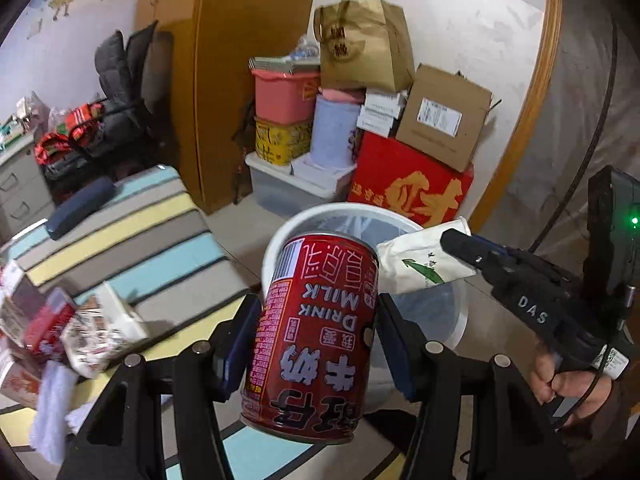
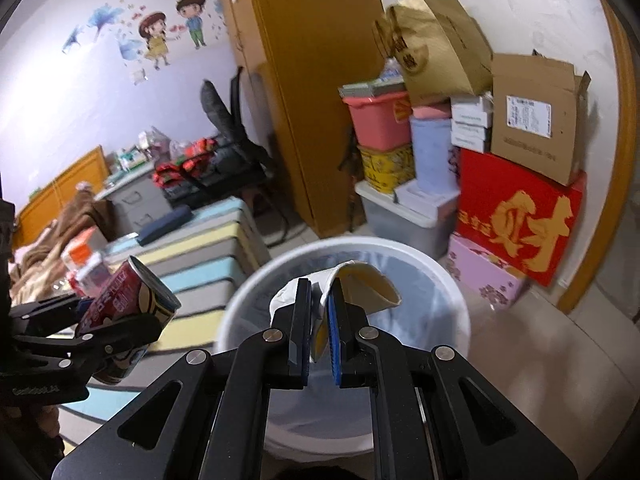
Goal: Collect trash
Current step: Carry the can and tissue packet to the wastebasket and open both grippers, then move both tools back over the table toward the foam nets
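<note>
As both loads hang over bin (image 2: 240,304) for drop | L claw (image 1: 316,336) clamps can (image 1: 316,328) by sides, bin at 12 | R claw (image 2: 319,320) pinches cup (image 2: 360,284) flat, above bin mouth | more trash (image 1: 60,332) at 9 on mat (image 1: 132,232)

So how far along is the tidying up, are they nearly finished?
Midway, it seems. Nothing clearly lies in the white round lined bin yet. In hand: the right gripper pinches a flattened white paper cup above the bin, and the left gripper grips a red milk drink can near its rim. Left: dropping both, then the crumpled wrappers and cartons on the striped table.
</note>
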A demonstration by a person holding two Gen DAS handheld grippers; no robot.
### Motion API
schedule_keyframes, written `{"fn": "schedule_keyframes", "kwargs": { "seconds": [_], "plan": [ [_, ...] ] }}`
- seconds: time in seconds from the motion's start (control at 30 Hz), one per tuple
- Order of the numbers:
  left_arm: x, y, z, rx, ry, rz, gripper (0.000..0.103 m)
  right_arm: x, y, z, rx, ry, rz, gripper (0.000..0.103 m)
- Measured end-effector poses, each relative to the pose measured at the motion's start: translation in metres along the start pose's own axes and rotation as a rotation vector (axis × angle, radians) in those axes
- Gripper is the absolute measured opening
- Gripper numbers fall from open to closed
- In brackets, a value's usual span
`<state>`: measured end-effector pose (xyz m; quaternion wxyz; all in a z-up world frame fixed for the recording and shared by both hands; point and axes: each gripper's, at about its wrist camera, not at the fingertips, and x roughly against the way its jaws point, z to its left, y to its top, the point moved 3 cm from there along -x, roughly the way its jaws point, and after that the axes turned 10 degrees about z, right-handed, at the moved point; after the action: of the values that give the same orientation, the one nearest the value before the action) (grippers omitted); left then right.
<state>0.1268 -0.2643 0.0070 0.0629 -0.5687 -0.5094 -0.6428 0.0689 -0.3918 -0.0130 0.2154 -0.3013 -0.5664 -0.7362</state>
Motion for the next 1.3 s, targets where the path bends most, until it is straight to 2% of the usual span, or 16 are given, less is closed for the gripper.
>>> {"fn": "schedule_keyframes", "kwargs": {
  "seconds": [0.4,0.5,0.57,0.6,0.63,0.7,1.0,1.3],
  "plan": [
    [-0.048,0.009,-0.024,-0.031,-0.026,0.072,0.061,-0.030,-0.009,-0.024,0.016,-0.064,0.126,0.008],
    [-0.053,0.010,-0.023,-0.031,-0.011,0.066,0.074,-0.031,-0.008,-0.030,0.019,-0.091,0.138,0.009],
    [-0.051,0.010,-0.021,-0.023,-0.017,0.058,0.075,-0.033,-0.008,-0.032,0.011,-0.096,0.153,0.016],
    [-0.050,0.010,-0.021,-0.020,-0.024,0.055,0.075,-0.033,-0.008,-0.034,0.005,-0.091,0.158,0.027],
    [-0.049,0.011,-0.020,-0.021,-0.023,0.051,0.076,-0.033,-0.008,-0.034,0.002,-0.083,0.160,0.044],
    [-0.047,0.010,-0.020,-0.031,-0.004,0.045,0.078,-0.032,-0.009,-0.035,-0.003,-0.087,0.153,0.057],
    [-0.025,0.005,-0.011,-0.014,0.008,0.010,0.078,-0.022,-0.007,-0.029,-0.021,-0.079,0.118,0.057],
    [0.008,-0.008,0.014,0.032,0.065,-0.040,0.079,-0.002,-0.008,-0.004,-0.004,-0.058,0.053,0.057]
  ]
}}
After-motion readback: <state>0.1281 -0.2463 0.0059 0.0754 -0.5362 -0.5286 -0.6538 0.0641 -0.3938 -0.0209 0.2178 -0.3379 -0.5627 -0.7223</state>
